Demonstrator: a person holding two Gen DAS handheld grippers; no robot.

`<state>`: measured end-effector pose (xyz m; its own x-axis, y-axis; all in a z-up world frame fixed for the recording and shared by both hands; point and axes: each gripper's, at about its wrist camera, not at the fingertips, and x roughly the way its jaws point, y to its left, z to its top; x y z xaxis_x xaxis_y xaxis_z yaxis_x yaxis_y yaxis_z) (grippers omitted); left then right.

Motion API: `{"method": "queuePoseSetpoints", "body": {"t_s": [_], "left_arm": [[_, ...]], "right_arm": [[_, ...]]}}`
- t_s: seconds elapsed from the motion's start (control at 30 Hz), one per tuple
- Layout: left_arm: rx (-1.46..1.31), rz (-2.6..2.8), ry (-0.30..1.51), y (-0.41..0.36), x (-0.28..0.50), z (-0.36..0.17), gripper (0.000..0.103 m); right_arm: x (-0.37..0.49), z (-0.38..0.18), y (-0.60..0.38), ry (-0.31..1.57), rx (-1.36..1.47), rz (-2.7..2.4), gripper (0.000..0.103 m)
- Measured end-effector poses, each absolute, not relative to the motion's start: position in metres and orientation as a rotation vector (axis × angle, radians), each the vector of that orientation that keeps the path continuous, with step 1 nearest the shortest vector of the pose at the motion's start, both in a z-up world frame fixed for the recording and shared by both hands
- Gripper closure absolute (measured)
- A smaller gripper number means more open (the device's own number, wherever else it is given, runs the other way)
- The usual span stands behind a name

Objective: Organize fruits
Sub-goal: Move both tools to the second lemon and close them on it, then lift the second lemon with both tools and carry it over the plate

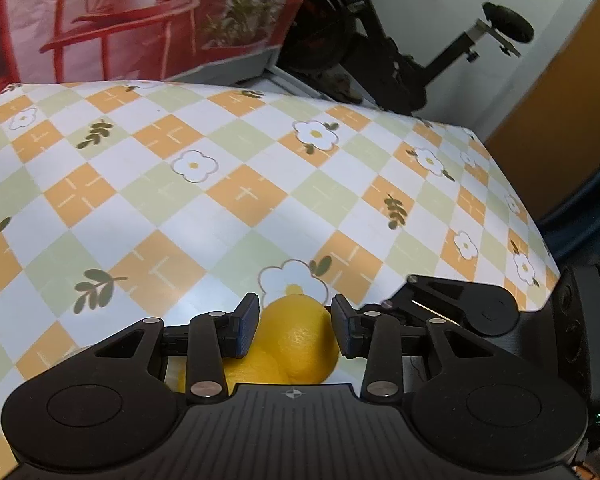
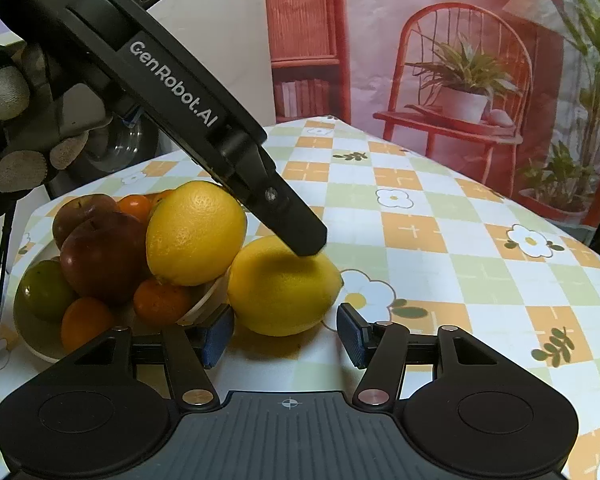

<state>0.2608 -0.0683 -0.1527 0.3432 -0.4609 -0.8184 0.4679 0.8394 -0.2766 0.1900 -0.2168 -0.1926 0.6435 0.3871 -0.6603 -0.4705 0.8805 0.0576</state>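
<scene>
White lettering reading "GenRobot.AI" runs along the black body of the left tool (image 2: 309,249), seen from the right wrist view as it slants down toward a lemon (image 2: 284,288). At the top left corner of the same view, a scrap of white lettering on that tool's upper end is cut off by the frame edge and cannot be read with confidence. A small crosshair mark sits at the centre of each tool's ribbed front plate, in both views. Books on a shelf in the printed backdrop (image 2: 440,20) carry no legible titles. No other words or numbers can be read.
</scene>
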Motion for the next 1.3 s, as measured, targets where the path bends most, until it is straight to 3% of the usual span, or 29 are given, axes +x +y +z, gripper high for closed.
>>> {"method": "queuePoseSetpoints", "body": {"t_s": [1.3], "left_arm": [[0.057,-0.707,1.065,-0.093,0.245,-0.151,0.064]], "right_arm": [[0.166,-0.192,-0.241,0.702,-0.065,0.443,0.048]]}}
